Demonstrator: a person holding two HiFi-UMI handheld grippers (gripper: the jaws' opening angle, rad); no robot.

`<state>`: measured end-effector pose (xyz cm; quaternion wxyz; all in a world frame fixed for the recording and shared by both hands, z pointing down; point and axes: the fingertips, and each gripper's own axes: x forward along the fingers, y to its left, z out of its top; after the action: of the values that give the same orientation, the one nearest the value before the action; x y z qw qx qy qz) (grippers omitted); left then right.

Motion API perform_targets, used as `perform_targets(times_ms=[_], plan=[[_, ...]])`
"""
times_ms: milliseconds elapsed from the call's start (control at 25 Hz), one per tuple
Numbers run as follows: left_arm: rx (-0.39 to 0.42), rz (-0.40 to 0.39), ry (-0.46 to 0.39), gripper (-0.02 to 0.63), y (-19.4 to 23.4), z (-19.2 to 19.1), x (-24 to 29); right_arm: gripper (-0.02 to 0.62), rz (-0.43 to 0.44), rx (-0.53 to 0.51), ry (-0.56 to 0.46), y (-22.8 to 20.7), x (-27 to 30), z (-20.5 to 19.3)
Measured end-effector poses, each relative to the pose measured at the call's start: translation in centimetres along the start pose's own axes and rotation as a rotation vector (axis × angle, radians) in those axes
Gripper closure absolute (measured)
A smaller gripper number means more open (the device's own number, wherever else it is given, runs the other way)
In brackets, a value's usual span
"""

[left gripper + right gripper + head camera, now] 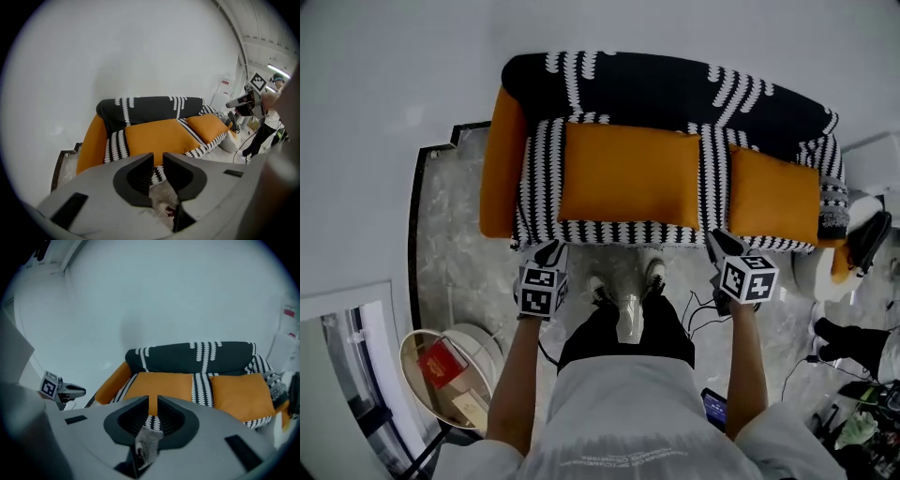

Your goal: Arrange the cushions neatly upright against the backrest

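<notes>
Left gripper (549, 251) and right gripper (724, 244) hover narrowly parted, empty; large cushion (628, 175) at twelve o'clock, small cushion (773, 197) at two, seemingly flat on seat (713, 164); likely soft, light, floppy; best pinched at corners.

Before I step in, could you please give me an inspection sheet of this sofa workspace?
Surface: sofa seat, black-and-white patterned cover.
Job's things: large orange cushion and small orange cushion lie flat on the seat, apart, neither upright against the backrest.
Clutter: round stand holding a red item, on the floor at the person's left.
Grippers: left tongs and right tongs in front of the seat edge, slightly apart, empty.
Cables: dark cables on the floor by the person's right leg.
Surroundings: plain white wall, marbled floor.
</notes>
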<state>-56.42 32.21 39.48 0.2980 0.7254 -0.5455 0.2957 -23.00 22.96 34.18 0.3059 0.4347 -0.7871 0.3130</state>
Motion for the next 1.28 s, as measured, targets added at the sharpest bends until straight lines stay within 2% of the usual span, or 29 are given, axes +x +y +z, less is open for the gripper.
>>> perform_targets(times_ms=[120, 240, 480, 760, 1280], plan=[[-0.045, -0.021, 0.011, 0.525, 1.4, -0.3, 2.9, 0.545, -0.056, -0.059, 0.064, -2.0, 1.8, -1.5], [-0.073, -0.013, 0.037, 0.525, 2.5, -1.0, 6.5, 0.543, -0.078, -0.049, 0.111, -4.3, 4.3, -3.1], [-0.057, -0.054, 0.133, 0.468, 3.1, -4.6, 13.3, 0.529, -0.115, -0.045, 0.241, -9.0, 9.9, -9.0], [-0.069, -0.001, 0.219, 0.443, 6.5, -9.7, 20.2, 0.509, -0.101, -0.017, 0.346, -12.5, 17.7, -14.8], [-0.096, 0.061, 0.313, 0.393, 11.1, -15.0, 25.7, 0.494, -0.149, 0.017, 0.465, -18.7, 24.3, -22.0]])
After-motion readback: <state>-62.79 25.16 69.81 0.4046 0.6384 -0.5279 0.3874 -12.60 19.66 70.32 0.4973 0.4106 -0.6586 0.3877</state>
